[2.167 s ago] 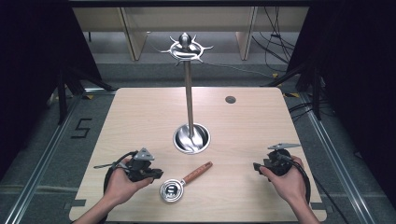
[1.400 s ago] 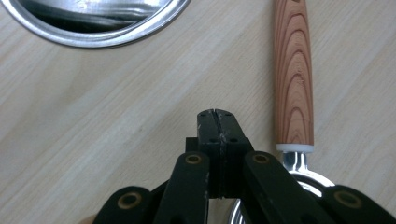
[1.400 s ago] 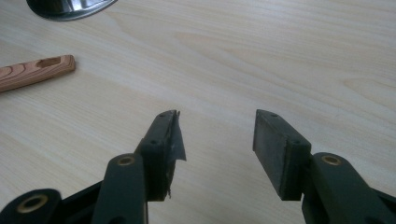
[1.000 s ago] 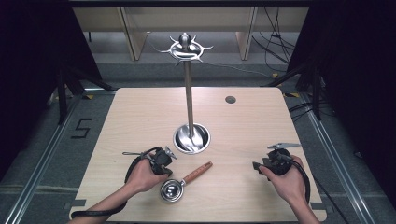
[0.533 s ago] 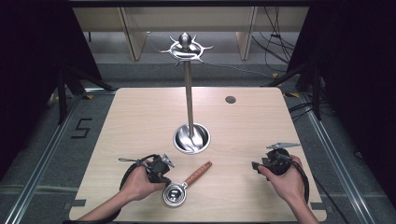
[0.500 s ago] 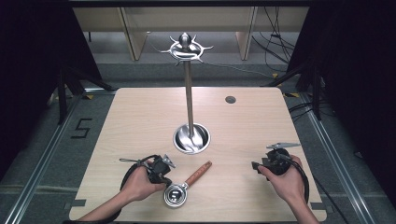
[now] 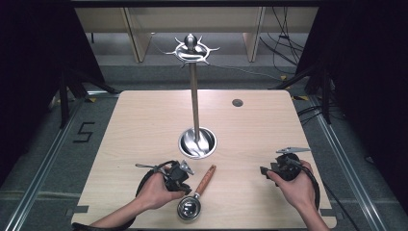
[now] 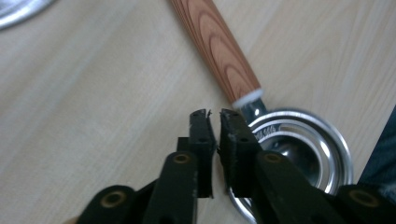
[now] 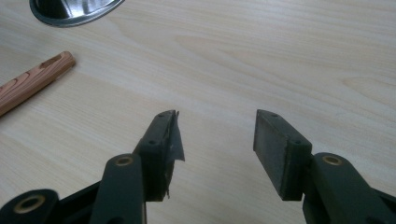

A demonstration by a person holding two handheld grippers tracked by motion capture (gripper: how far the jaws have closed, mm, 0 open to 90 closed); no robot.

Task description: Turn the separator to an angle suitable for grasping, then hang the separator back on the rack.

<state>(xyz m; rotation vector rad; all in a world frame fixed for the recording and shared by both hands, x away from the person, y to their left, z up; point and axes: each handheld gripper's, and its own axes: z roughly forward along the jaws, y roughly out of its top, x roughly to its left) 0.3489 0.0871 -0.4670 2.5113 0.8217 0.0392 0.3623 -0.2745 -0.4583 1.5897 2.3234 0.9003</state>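
Ladle point(image 7: 195, 198) lies on table point(image 7: 144, 125) before the stand point(image 7: 196, 139)

The left hand-held gripper point(image 8: 213, 122) hides part of the strainer's rim point(image 8: 327, 140); its handle point(image 8: 212, 51) is cropped.

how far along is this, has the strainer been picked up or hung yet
Nothing looks done: the strainer lies flat on the table. In hand: the left gripper, jaws nearly shut, sits at its rim, gripping nothing. The right gripper waits open. Left, probably: hanging it on the stand.

We saw a steel utensil stand point(image 7: 194, 91) rising mid-table point(image 7: 144, 125), a wooden-handled strainer point(image 7: 195, 197) lying near its base, toward us.
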